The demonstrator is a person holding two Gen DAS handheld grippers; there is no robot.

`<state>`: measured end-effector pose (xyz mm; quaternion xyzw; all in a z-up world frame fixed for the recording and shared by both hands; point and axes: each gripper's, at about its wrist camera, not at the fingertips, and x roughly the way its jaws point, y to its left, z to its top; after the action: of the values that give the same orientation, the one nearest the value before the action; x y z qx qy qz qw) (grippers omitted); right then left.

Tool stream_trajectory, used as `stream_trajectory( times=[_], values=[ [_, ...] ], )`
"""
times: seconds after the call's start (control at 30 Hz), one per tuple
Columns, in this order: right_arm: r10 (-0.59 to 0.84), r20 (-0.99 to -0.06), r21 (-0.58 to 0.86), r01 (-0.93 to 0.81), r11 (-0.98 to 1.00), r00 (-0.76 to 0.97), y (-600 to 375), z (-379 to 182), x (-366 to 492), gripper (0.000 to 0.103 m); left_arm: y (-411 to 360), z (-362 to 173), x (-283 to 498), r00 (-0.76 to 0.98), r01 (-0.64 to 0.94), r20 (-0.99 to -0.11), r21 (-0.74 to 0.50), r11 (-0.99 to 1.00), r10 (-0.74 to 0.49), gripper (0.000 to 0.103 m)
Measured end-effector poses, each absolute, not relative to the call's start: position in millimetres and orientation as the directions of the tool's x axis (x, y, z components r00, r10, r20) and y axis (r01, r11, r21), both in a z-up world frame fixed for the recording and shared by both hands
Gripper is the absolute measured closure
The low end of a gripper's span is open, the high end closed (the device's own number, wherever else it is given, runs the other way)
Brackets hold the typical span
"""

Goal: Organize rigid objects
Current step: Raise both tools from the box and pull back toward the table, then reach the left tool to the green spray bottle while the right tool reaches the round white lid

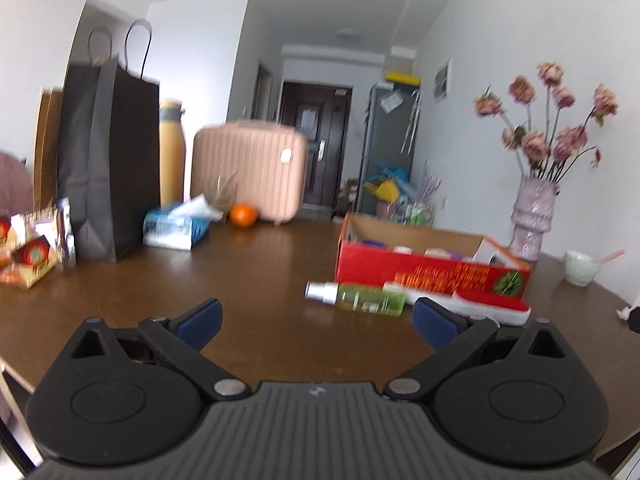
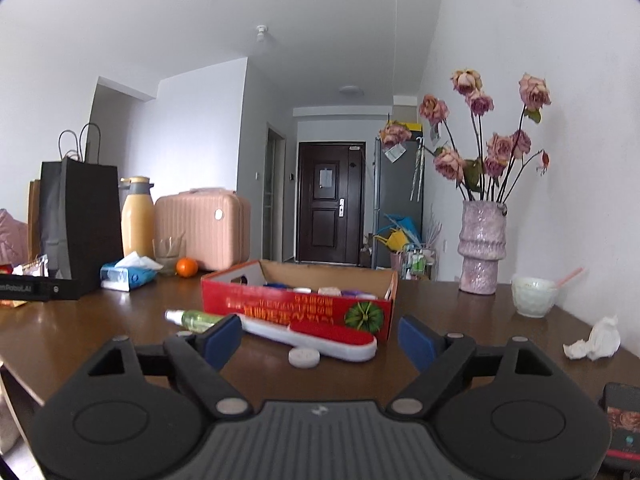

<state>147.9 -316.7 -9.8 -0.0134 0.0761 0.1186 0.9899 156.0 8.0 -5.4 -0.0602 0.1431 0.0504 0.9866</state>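
A red cardboard box [image 2: 296, 306] stands open on the brown table [image 2: 120, 320], with several small jars inside. In front of it lie a green spray bottle [image 2: 196, 319], a red and white lint brush [image 2: 316, 336] and a small white round cap [image 2: 304, 357]. My right gripper [image 2: 320, 340] is open just short of the brush and cap, nothing between its blue pads. The left wrist view shows the box [image 1: 424, 272], the bottle [image 1: 360, 298] and the brush [image 1: 480, 306] ahead to the right. My left gripper [image 1: 316, 322] hangs open over bare table.
At the back left stand a black paper bag [image 1: 108, 160], a yellow flask [image 2: 137, 220], a pink case [image 2: 200, 228], a tissue pack [image 2: 128, 274], a glass [image 2: 169, 251] and an orange [image 2: 186, 267]. A flower vase [image 2: 482, 248], white cup [image 2: 534, 296], crumpled tissue [image 2: 594, 340] and phone [image 2: 622, 424] sit right.
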Motion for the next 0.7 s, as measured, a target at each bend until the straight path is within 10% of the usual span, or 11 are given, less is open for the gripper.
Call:
stream_trajectory(
  times=[0.7],
  values=[
    [0.164, -0.179, -0.071, -0.179, 0.981, 0.97, -518, -33, 213, 0.012, -48, -20, 222, 0.909, -0.195, -0.383, -0.048, 0.98, 0.163, 0.0]
  ],
)
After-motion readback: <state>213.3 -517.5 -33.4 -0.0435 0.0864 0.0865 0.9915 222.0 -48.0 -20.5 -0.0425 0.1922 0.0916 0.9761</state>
